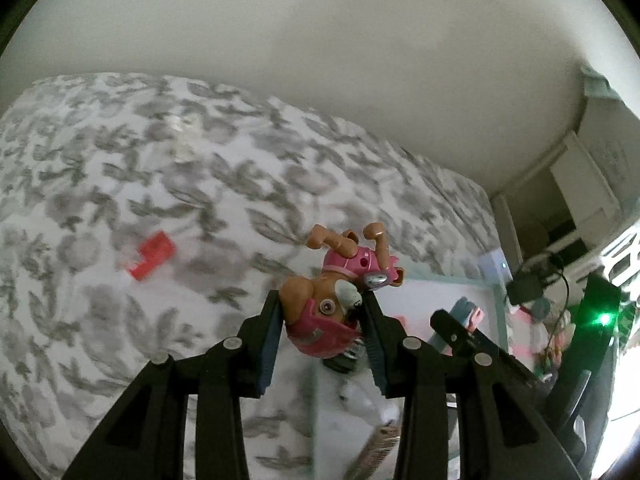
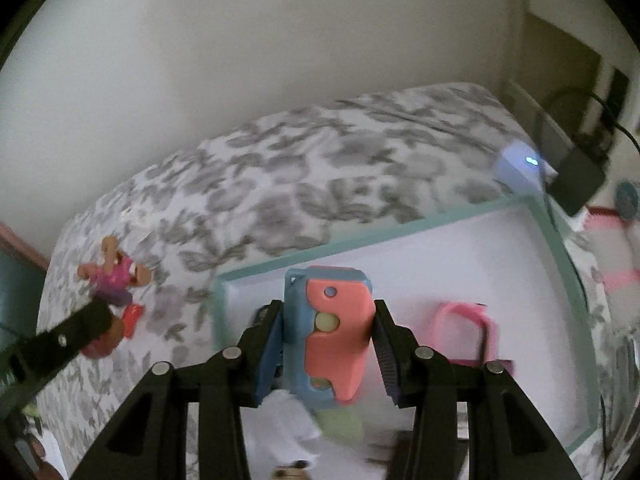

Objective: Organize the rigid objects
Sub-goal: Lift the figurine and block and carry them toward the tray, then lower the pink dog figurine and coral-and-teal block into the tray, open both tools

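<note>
Bed (image 1: 120,152) with a grey-leaf-on-white cover fills most of both views; a plain pale wall rises behind it. Wide stretch of bare cover lies to the left of the left claw (image 1: 322,300), broken only by a small red block (image 1: 154,255) lying flat, well apart from the claw. To the right the bed's edge drops away beside a clutter of white furniture, cables and a green light.

A shallow white tray (image 2: 556,248) with a teal rim sits on the bed. Its near-left corner falls just beside the right claw (image 2: 326,312), and its far rim runs up toward the bed's right edge. Much of the tray floor is bare; a pink strap-like loop (image 2: 464,328) lies inside to the right (blurred, cannot tell more).

Left claw is clenched on a toy dog (image 1: 332,292), gripping the head between its blue pads (image 1: 270,344). The dog hangs upside down: tan body, pink vest and pink cap, legs pointing up and away, held above the bed close to the tray's left rim. In the right wrist view the same dog shows at far left over the cover, with the red block just beside it.

Right claw is clenched on a toy phone (image 2: 332,328), blue body with a coral front piece and pale round buttons, held upright above the tray's near-left part.
</note>
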A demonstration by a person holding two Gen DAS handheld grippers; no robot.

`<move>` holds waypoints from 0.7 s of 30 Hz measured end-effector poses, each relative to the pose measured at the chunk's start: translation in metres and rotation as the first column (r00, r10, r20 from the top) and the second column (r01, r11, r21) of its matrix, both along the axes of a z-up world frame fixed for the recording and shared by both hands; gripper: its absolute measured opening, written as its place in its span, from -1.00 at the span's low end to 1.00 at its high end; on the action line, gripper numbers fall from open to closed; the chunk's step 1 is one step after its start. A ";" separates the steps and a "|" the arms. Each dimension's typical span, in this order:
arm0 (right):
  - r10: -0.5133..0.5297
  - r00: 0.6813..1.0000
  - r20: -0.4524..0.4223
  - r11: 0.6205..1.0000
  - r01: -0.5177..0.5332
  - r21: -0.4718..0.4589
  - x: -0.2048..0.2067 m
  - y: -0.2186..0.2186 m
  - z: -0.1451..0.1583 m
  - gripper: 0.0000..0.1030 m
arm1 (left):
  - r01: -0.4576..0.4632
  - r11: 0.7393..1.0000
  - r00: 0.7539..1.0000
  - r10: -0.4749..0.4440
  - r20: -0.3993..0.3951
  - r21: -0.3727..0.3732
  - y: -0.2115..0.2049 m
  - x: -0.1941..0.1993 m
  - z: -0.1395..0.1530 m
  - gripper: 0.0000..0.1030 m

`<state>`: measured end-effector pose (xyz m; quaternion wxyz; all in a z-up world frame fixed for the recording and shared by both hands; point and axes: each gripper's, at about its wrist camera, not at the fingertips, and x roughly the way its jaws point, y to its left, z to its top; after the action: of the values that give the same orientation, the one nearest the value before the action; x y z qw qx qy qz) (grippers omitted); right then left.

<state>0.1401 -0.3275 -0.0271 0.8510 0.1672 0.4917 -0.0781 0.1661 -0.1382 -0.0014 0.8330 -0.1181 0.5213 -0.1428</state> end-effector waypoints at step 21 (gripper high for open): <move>-0.161 0.986 -0.041 0.986 0.160 -0.043 -0.024 -0.065 -0.009 -0.11 | 0.204 0.979 0.977 -0.203 -0.070 0.011 -0.078 -0.020 -0.035 -0.22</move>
<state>0.1166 -0.3930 -0.0356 0.8341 0.1875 0.4935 -0.1598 0.1456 -0.2158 -0.0363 0.7966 -0.0614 0.5603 -0.2183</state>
